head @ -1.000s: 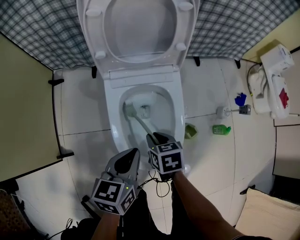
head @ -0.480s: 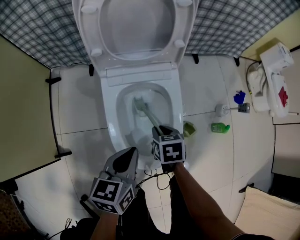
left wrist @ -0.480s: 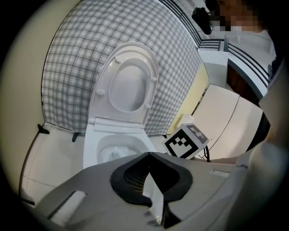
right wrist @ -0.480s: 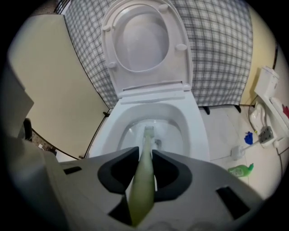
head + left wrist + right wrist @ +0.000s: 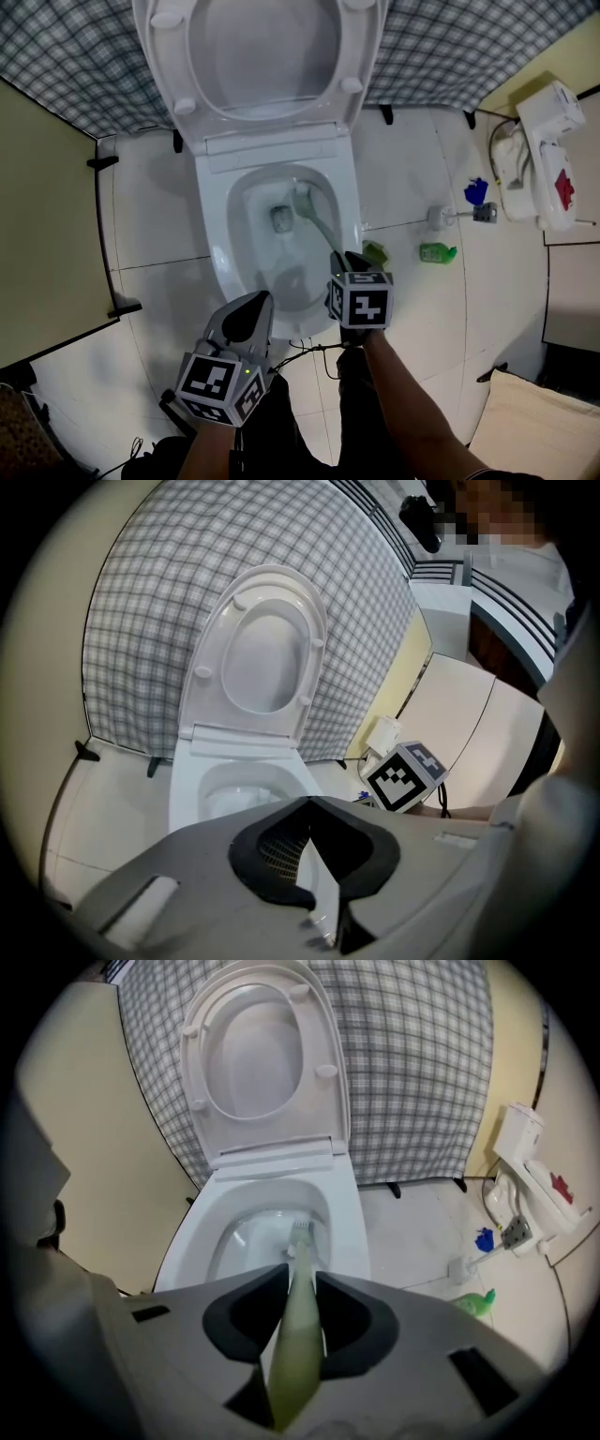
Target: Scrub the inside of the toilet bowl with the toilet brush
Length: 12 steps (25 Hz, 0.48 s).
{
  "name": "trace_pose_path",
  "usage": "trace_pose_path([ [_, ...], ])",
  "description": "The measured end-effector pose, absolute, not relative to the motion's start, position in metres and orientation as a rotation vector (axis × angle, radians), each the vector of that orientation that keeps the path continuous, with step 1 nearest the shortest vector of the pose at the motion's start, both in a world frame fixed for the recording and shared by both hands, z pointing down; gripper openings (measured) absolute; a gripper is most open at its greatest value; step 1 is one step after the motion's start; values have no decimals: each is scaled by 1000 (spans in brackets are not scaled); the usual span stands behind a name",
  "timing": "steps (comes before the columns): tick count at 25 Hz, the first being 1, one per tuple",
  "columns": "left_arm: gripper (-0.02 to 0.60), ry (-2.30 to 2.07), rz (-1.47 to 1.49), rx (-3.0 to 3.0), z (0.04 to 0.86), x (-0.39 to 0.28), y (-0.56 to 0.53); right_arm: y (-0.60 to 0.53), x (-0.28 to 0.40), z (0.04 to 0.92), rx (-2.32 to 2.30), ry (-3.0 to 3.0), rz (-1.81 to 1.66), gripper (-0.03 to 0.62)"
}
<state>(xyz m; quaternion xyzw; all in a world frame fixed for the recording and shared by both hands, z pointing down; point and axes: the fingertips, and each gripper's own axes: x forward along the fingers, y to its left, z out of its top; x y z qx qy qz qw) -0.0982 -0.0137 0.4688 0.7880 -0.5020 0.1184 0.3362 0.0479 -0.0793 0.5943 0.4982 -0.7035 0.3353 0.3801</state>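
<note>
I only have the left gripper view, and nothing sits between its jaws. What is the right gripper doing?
Observer: The right gripper is clamped on the green handle of the toilet brush.
Reviewer: Where is the brush head?
Observer: The brush head is inside the bowl, at the back right wall, beside the drain hole.
Reviewer: Anything lying around?
Observer: A green bottle lies on the floor, right of the bowl.
</note>
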Motion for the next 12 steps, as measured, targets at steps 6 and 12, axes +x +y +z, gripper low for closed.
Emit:
trace_pose_path([
  [6, 5, -1321, 311, 2043, 469, -104, -5, -57, -4, 590, 1137, -1917, 926, 109],
  [12, 5, -1348, 321, 2023, 470, -120, 6, -43, -56, 595, 1037, -2002, 1031, 109],
])
